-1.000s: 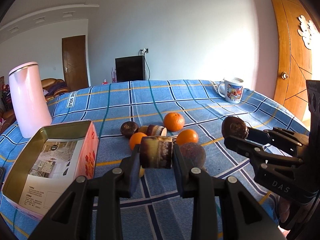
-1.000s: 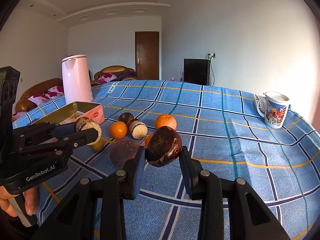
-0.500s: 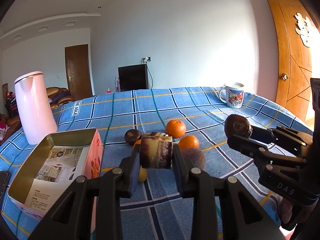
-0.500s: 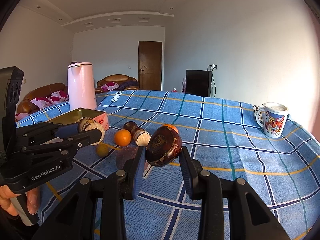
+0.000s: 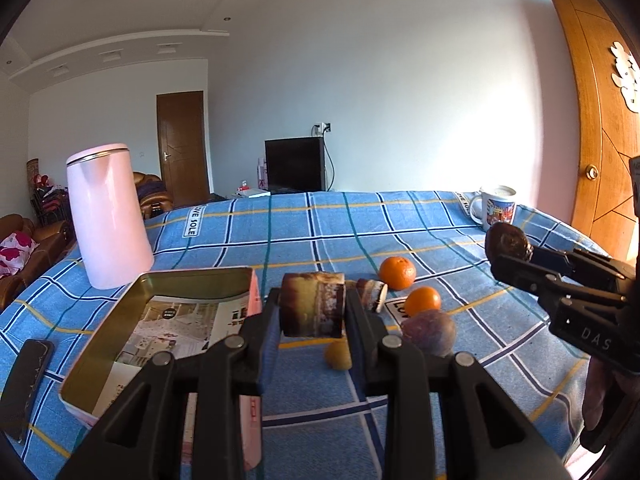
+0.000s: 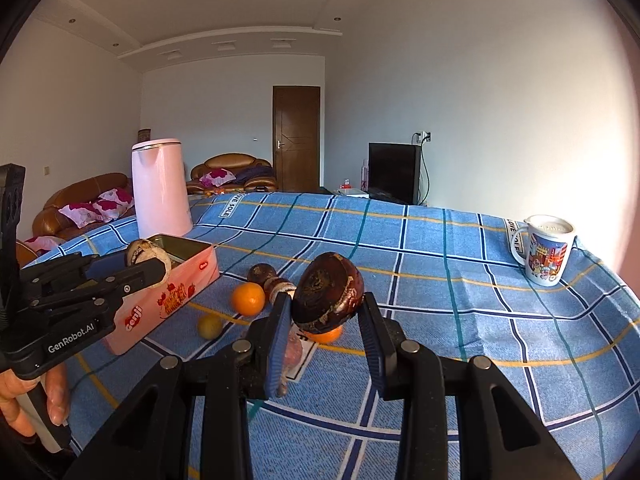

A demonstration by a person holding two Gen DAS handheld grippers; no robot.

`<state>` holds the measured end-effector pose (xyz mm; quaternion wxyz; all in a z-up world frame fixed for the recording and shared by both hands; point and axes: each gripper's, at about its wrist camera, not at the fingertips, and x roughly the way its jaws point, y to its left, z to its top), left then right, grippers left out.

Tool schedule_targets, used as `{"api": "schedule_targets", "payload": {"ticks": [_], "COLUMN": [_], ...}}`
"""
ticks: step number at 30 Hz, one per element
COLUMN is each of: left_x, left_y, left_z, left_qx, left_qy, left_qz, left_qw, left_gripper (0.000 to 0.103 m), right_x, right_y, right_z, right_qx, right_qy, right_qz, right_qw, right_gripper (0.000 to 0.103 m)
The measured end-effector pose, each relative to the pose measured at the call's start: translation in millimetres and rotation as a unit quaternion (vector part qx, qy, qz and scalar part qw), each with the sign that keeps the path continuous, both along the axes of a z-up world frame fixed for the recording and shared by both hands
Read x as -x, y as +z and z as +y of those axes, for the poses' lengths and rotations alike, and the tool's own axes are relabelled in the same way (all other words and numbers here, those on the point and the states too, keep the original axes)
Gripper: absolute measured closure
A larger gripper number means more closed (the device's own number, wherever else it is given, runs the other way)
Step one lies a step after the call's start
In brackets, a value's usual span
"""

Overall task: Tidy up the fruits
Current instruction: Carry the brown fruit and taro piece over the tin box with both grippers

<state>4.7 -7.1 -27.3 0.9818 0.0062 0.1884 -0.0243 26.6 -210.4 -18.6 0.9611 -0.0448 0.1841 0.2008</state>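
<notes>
On the desk (image 5: 400, 216) with its blue checked cloth, a pink kettle (image 5: 107, 216) stands at the far left behind an open pink tin (image 5: 120, 340), and the left hand-held gripper (image 5: 312, 312) is clenched on a brown cut fruit piece (image 5: 312, 306), held above the cloth just right of the tin. Further right lie two oranges (image 5: 397, 273), a purplish fruit (image 5: 429, 332) and a small yellow fruit (image 5: 338, 356), then the right hand-held gripper (image 6: 326, 312) grasps a dark brown round fruit (image 6: 328, 292) in the air, with a printed mug (image 6: 546, 250) far right
</notes>
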Motion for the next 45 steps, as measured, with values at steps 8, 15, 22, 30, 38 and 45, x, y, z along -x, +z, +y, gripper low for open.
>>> {"api": "schedule_targets", "payload": {"ticks": [8,15,22,30,38,45], "left_x": [-4,-12,-21,-27,-33,-41], "left_y": [2,-3,-7,-12,-21,-26], "left_z": [36,64,94,119,131,131], "left_qx": [0.008,0.014,0.016,0.012,0.008,-0.003], "left_qy": [0.038,0.062,0.086,0.106,0.115,0.117], "left_qz": [0.005,0.02,0.04,0.062,0.088,0.113], "left_qw": [0.9992,0.9978,0.9954,0.9924,0.9894,0.9866], "left_gripper": [0.071,0.071,0.071,0.071,0.071,0.071], "right_x": [-7,-25,-39,-49,-57,-57], "right_y": [19,23,22,8,-8,-16], "right_z": [47,82,123,174,200,214], "right_qx": [0.005,0.012,0.023,0.06,0.088,0.117], "right_qy": [0.058,0.09,0.121,0.148,0.159,0.17], "right_qz": [0.005,0.022,0.042,0.061,0.08,0.096], "right_qw": [0.998,0.996,0.991,0.985,0.98,0.974], "right_gripper": [0.067,0.067,0.067,0.067,0.067,0.067]}}
